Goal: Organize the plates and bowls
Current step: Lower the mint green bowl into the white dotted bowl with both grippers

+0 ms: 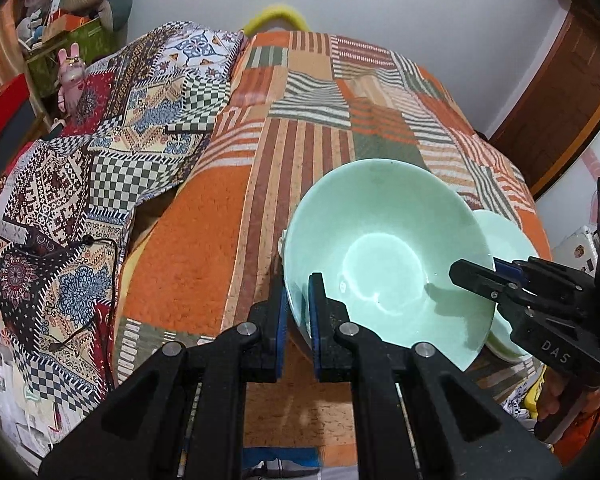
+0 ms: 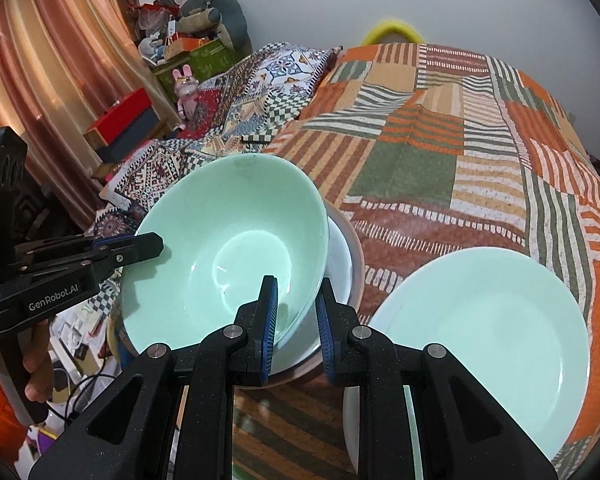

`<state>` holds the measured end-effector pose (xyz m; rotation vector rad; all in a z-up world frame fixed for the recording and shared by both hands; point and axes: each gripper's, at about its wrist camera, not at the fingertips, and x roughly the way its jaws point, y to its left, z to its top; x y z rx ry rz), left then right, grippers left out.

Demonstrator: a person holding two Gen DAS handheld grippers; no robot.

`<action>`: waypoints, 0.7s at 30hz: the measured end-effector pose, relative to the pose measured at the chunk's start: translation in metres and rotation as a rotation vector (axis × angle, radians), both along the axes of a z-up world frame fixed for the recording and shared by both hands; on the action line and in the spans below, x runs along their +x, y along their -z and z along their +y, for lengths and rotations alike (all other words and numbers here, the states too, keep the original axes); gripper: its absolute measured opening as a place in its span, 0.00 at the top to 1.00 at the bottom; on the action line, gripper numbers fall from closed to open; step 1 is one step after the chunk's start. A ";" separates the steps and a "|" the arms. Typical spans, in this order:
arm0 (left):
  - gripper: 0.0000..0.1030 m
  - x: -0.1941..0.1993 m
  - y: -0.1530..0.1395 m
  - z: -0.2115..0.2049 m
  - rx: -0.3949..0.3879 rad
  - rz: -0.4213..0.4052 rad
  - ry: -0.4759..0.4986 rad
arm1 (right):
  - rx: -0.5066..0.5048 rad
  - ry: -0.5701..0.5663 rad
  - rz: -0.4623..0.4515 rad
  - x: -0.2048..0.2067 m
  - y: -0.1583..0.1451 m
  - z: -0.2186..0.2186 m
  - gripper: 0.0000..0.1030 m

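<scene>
Both claws hold one big green bowl (image 2: pixel 228 248) by its rim, one on each side; the left claw (image 1: pixel 299 312) is closed tight on the near left edge, with one pad inside the bowl and one outside; the right claw (image 2: pixel 296 316) is closed on the near right edge in the same way. The bowl is tipped, and it hangs just over a second dish (image 2: pixel 346 256) with a white inside and a brownish rim, which sits on the bed (image 2: pixel 420 168); that dish looks like another bowl; I cannot tell if the two touch yet, since the green bowl hides most of it.

A pale green plate (image 2: pixel 480 340) lies flat on the bed, just to the right of the bowls; nothing is stacked on it. A patterned blanket (image 2: pixel 236 92) and a pink bunny toy (image 2: pixel 186 92) sit farther back, well away from the dishes.

So the job looks about half done; the bowl seems to be on its way into the lower one, and it is not set down and let go yet. What is left, I think, is to lower it until it sits flat inside, open both claws, and then see to the plate; only these three dishes show, so there may be more out of sight.
</scene>
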<state>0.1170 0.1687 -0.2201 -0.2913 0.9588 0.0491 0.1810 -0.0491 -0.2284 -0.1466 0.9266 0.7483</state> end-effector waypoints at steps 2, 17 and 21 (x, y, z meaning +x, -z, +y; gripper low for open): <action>0.92 0.001 0.003 0.000 -0.001 0.006 -0.002 | 0.005 0.006 0.011 0.002 0.002 -0.001 0.83; 0.91 0.007 0.015 -0.003 0.026 0.047 -0.016 | 0.026 0.004 0.045 0.007 0.009 -0.002 0.81; 0.90 0.005 0.011 -0.002 0.032 0.038 -0.024 | 0.023 -0.001 0.050 0.008 0.009 -0.002 0.81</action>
